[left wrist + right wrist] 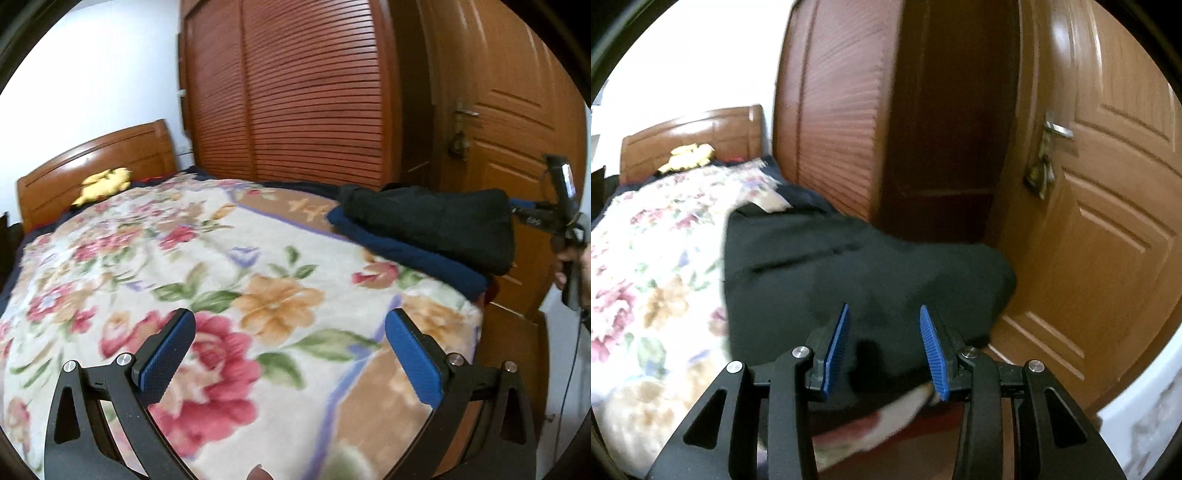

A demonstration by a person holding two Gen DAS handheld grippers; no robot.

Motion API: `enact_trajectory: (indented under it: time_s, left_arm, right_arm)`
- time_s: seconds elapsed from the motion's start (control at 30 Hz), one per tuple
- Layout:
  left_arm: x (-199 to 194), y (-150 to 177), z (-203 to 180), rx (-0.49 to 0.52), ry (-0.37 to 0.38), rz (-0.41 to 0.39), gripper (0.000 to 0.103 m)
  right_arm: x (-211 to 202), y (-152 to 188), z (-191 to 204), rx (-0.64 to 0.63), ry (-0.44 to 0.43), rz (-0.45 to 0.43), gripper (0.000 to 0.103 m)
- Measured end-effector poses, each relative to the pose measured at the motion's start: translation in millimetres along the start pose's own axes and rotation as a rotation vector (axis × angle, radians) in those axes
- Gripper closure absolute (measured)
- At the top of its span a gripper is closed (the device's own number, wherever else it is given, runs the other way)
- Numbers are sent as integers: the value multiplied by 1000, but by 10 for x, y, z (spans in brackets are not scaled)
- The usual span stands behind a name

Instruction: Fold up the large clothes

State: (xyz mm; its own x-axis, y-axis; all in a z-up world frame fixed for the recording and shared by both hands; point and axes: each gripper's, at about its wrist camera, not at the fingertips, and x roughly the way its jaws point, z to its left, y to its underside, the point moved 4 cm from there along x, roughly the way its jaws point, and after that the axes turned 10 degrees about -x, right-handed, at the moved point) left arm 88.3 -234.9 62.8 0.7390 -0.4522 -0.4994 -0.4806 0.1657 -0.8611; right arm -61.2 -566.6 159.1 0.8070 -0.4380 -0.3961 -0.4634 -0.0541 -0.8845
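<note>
Blue-padded fingers (168, 356) of the left gripper (290, 354) stand wide apart, holding nothing, above the floral blanket (221, 280) that covers the bed (99, 155). Well beyond them, toward the right end of the bed near the door (517, 122), lies the black garment (436, 221), folded into a flat bundle on top of a navy garment (413, 254). In this view its long axis runs left to right along the bed's edge, the thick end to the right. The right gripper (565, 221) shows just beyond that thick end, held in a hand (569, 266).

From the right wrist, the right gripper (882, 350) has its fingers (836, 350) parted with a moderate gap, and nothing is clamped between them. The black garment (849, 266) spreads directly ahead of and partly under the fingertips, stretching away toward the wardrobe (842, 110); whether the pads touch the cloth cannot be told. A yellow toy (105, 182) rests by the headboard.
</note>
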Motion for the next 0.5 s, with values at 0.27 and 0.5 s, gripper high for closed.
enact_trajectory:
  time_s: [0.27, 0.5]
  left_arm:
    - [-373, 282, 604, -57, -89, -3, 1]
    - [-645, 534, 1128, -127, -161, -16, 1]
  right_arm:
    - [-497, -239, 821, -89, -175, -78, 43]
    - [-648, -298, 1586, -146, -344, -110, 30]
